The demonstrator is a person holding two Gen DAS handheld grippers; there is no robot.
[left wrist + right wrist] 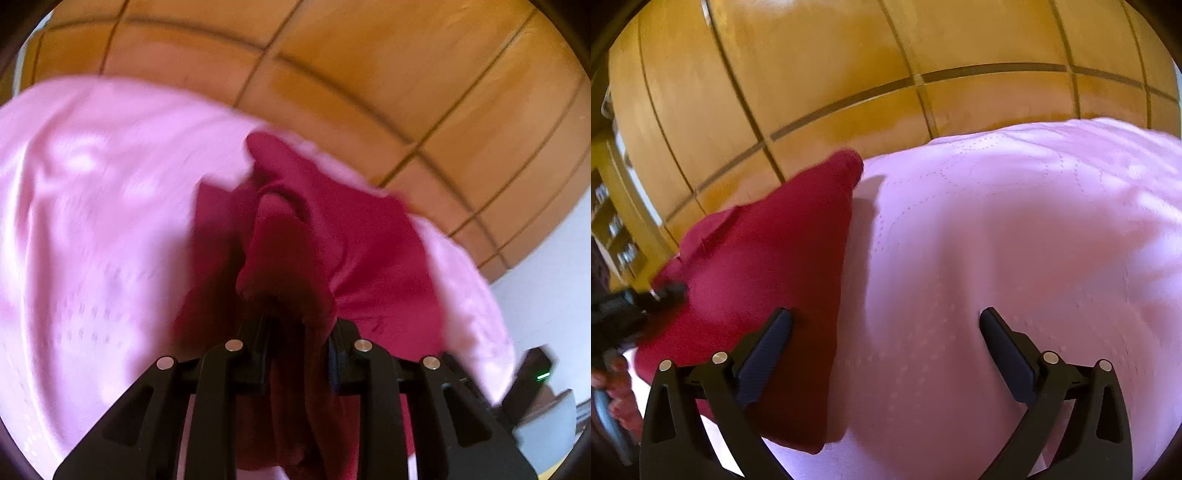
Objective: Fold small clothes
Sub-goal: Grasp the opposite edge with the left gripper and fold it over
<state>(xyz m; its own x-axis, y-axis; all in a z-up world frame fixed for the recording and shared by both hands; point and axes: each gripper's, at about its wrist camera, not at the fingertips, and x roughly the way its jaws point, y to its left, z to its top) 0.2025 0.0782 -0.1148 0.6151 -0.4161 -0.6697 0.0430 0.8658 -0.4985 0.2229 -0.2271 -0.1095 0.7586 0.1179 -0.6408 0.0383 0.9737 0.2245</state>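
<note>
A small dark red garment (369, 254) lies on a pink bedspread (92, 221). In the left wrist view my left gripper (299, 328) is shut on a bunched fold of the red garment, which hangs between its fingers. In the right wrist view the red garment (768, 258) lies partly lifted at the left on the pink bedspread (1015, 240). My right gripper (886, 328) is open and empty over the bedspread, its left finger (768, 347) over the garment's edge. The left gripper (635, 299) shows at the far left, holding the garment's edge.
A wooden panelled wardrobe (849, 74) stands behind the bed; it also shows in the left wrist view (369, 74). A shelf with small items (613, 221) is at the far left. A white wall and a dark device (535, 373) are at the lower right.
</note>
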